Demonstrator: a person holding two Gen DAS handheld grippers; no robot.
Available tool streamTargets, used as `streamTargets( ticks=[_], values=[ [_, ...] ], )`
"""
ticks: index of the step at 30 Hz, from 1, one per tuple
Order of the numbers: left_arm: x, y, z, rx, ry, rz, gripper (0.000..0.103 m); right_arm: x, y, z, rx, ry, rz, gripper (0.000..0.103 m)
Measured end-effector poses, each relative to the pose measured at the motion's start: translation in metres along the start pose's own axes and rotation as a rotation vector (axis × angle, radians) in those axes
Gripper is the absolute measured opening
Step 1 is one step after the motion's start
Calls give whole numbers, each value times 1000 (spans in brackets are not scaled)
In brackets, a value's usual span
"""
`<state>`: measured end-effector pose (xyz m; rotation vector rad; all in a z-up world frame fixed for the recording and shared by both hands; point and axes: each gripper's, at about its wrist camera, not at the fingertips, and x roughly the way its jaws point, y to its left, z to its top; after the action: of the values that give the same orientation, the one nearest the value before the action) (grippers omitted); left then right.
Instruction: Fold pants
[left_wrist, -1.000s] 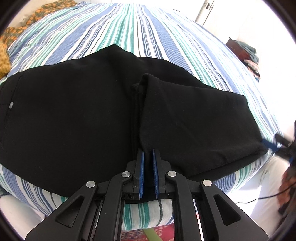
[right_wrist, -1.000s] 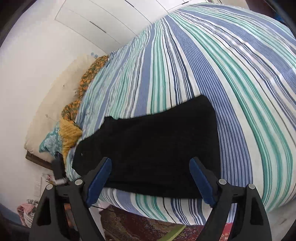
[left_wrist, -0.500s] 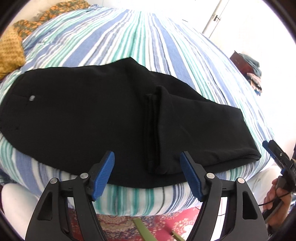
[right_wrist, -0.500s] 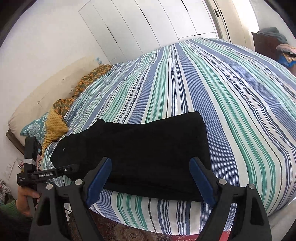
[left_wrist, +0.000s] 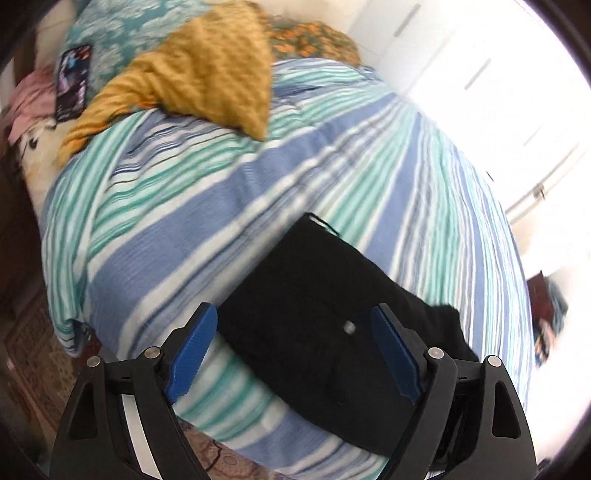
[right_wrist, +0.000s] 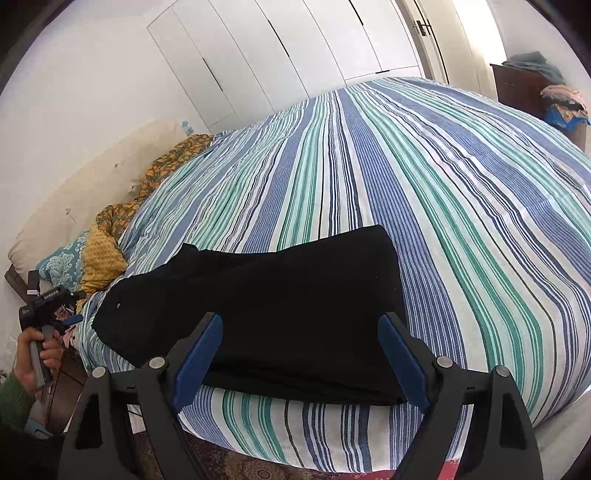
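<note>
I see white lettering on the left gripper body (too small for me to read).

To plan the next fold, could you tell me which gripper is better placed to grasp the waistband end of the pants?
Left. The left gripper hangs open right over the waistband end of the pants, near the button; the right gripper faces the opposite, folded end.

A: How does the left gripper stand?
B: Its jaws are spread wide, blue pads well apart, nothing between them. The view is blurred.
A: And the right gripper?
B: Also spread wide and gripping nothing. In its view the person's left hand is wrapped round the other gripper's handle, in a green sleeve
</note>
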<state>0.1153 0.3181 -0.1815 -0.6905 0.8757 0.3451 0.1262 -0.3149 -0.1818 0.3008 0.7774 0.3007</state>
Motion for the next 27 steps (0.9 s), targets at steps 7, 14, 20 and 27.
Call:
streamTargets(
  ticks=[7,14,20,27],
  values=[
    [53,12,22,69,138,-73,86,20,15,-5,-59,77,15,86],
    [91,-5,-7,159,222,-30,72,24,22,-11,-103,101,14,86],
    [61,-20,-2,265,197,25,12,23,18,-8,-76,93,13,86],
    [-6,-72,13,219,106,-127,10,23,23,-8,-94,85,28,86]
  ],
)
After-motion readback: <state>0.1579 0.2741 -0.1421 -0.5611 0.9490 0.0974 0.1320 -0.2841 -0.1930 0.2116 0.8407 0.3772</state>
